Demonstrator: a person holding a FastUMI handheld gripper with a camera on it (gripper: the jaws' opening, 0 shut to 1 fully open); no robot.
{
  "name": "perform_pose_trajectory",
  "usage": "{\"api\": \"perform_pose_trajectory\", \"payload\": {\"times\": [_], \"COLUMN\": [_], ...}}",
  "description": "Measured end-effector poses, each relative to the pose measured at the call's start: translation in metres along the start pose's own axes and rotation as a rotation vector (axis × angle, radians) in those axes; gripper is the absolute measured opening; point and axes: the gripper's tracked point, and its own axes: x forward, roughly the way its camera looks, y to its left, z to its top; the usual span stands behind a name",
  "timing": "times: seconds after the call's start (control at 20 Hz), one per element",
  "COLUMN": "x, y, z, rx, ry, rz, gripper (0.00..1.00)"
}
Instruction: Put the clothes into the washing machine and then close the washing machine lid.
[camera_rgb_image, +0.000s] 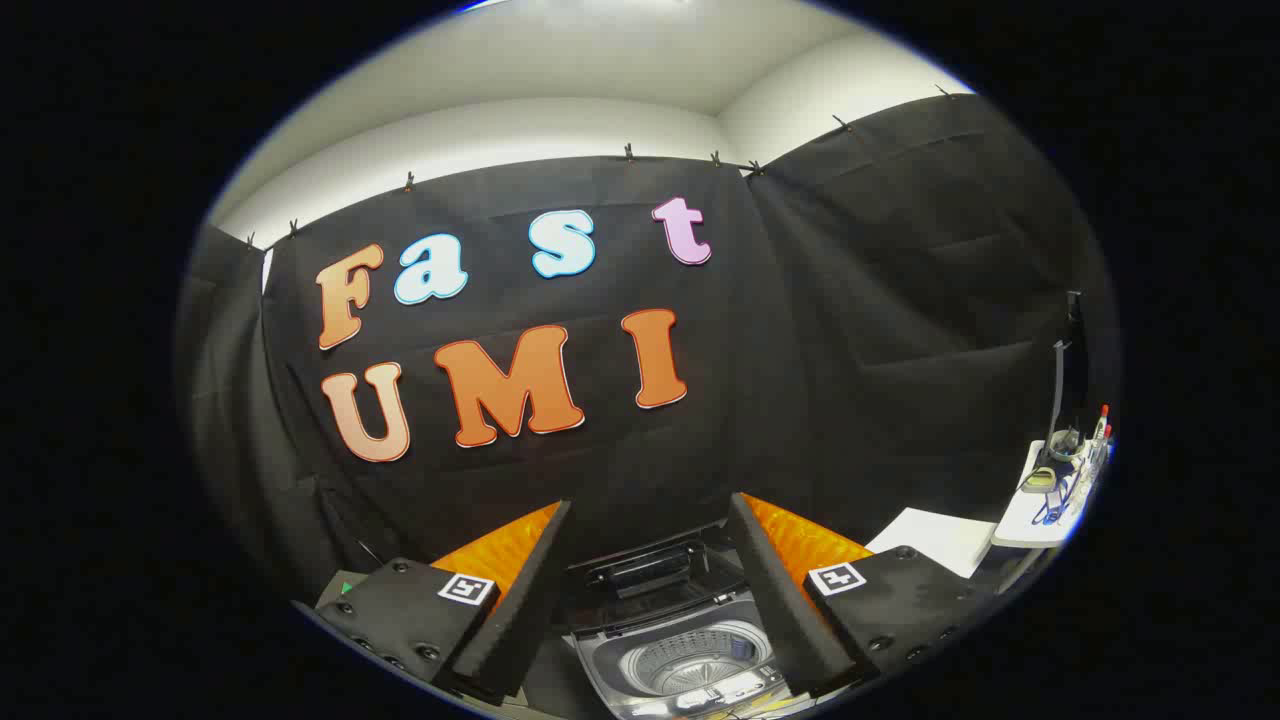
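A black cloth wall (820, 330) encloses the booth on the far side and on both flanks. Small clips (629, 152) fasten its upper edge along a line below a white wall (560, 125) and white ceiling (640, 50). At the right, a white tray (1030, 520) carries several small items, among them a glass jar (1065, 445) and two red-capped markers (1103, 425); the remaining items are too small to identify. A white sheet (935, 540) lies just beside the tray.

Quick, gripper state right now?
Gripper: open, holding nothing, fingers spread above the small top-loading washing machine with its lid raised.
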Motion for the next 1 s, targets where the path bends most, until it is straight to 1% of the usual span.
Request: {"api": "perform_pose_trajectory", "payload": {"times": [0.5, 1.0], "x": [0.001, 0.003], "y": [0.004, 0.032], "z": [-0.001, -0.012], "rx": [-0.007, -0.025], "ry": [0.005, 0.029], "rz": [0.000, 0.040], "gripper": [0.98, 0.98]}}
